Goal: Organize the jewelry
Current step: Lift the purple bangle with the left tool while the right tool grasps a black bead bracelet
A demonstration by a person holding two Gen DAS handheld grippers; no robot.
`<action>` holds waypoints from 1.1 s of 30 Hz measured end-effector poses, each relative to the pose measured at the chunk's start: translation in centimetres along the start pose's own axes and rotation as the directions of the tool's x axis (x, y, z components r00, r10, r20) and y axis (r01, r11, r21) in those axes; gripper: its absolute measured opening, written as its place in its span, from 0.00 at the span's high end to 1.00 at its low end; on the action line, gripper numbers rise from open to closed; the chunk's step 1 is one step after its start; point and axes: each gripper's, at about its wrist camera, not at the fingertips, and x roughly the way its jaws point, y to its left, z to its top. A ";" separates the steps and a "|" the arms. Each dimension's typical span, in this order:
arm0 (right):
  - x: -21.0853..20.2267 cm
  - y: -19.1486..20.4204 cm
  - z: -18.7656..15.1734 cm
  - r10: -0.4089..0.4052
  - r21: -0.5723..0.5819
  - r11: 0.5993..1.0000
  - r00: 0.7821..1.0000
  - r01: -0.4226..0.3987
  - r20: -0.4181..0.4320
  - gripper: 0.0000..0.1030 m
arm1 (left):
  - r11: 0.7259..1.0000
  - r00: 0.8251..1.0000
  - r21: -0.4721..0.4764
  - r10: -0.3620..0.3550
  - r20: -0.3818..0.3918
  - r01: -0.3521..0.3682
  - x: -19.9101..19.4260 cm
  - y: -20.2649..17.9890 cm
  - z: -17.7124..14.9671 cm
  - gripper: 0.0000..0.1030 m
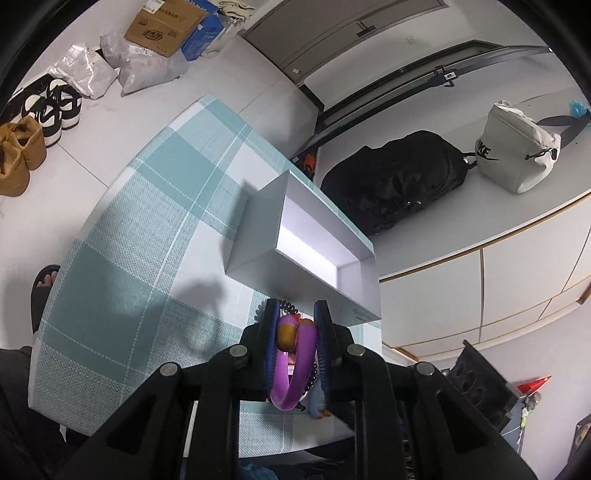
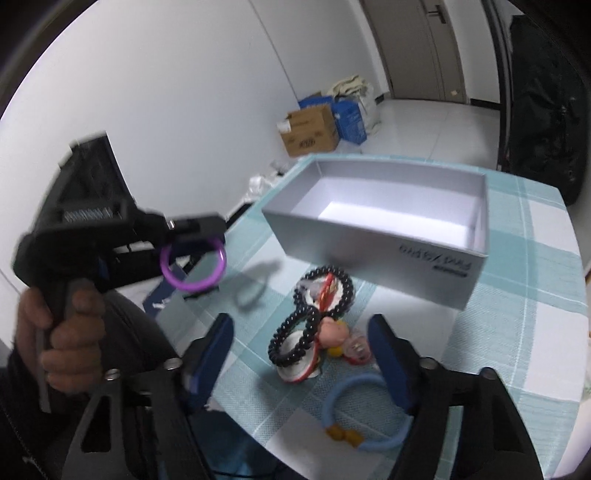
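My left gripper is shut on a purple ring bracelet with an amber bead, held above the table near the open grey box. From the right wrist view the left gripper holds the purple bracelet left of the box. My right gripper is open above a pile: a black beaded bracelet, small charms and a blue ring bracelet.
The table has a teal checked cloth. A black backpack and a white bag sit on a counter behind the box. Shoes, parcels and cardboard boxes lie on the floor.
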 end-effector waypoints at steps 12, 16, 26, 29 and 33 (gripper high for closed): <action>2.8 2.0 -0.1 -0.170 -0.178 0.971 0.984 0.159 -0.045 0.65 | 1.000 1.000 0.002 0.013 0.003 -0.013 -0.2 0.5 0.4 0.87; 3.1 2.2 -0.2 -0.205 -0.205 0.960 0.978 0.191 -0.048 0.83 | 1.000 1.000 0.001 0.014 -0.001 -0.014 -0.1 0.4 0.5 0.87; 1.3 1.2 0.6 -0.171 -0.141 0.976 0.985 0.167 -0.018 0.92 | 1.000 1.000 0.009 0.024 -0.005 -0.024 0.4 0.1 0.5 0.87; 0.2 0.6 1.2 -0.141 -0.099 0.985 0.990 0.142 0.017 0.92 | 1.000 1.000 0.020 0.014 0.009 -0.014 0.2 -0.3 0.5 0.87; -1.4 -0.1 2.1 -0.096 -0.050 0.994 0.993 0.100 0.075 0.92 | 0.999 0.999 0.039 -0.031 0.025 0.030 -0.1 -1.1 0.6 0.87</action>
